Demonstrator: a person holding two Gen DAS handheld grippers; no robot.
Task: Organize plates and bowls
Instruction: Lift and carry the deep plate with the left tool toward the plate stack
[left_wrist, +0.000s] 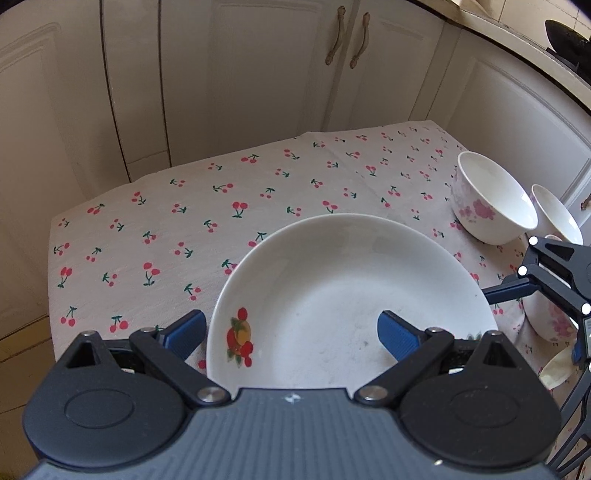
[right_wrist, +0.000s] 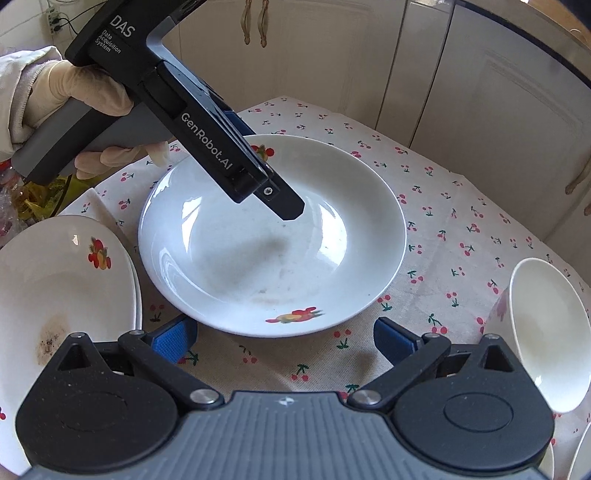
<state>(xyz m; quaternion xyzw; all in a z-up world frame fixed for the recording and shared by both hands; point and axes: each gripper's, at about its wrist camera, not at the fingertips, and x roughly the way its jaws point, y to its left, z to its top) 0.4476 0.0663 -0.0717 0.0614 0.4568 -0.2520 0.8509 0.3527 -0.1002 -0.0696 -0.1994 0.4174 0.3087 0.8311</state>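
A white deep plate with fruit decals (left_wrist: 351, 295) (right_wrist: 273, 236) lies on the cherry-print tablecloth (left_wrist: 166, 221) (right_wrist: 461, 229). My left gripper (left_wrist: 291, 334) is open, its jaws straddling the plate's near rim, one pad outside and one over the inside; it also shows in the right wrist view (right_wrist: 284, 206), tip over the plate's middle. My right gripper (right_wrist: 284, 341) is open and empty just short of the plate's near rim. Another fruit-decal plate (right_wrist: 62, 280), stained, lies at left. White bowls with pink flowers (left_wrist: 491, 199) (right_wrist: 546, 343) stand at right.
White cabinet doors (left_wrist: 258, 74) stand close behind the table. More flowered bowls (left_wrist: 554, 214) cluster at the table's right side, with a pale spoon (left_wrist: 557, 365) near them. The right gripper appears at the right edge of the left wrist view (left_wrist: 554, 273).
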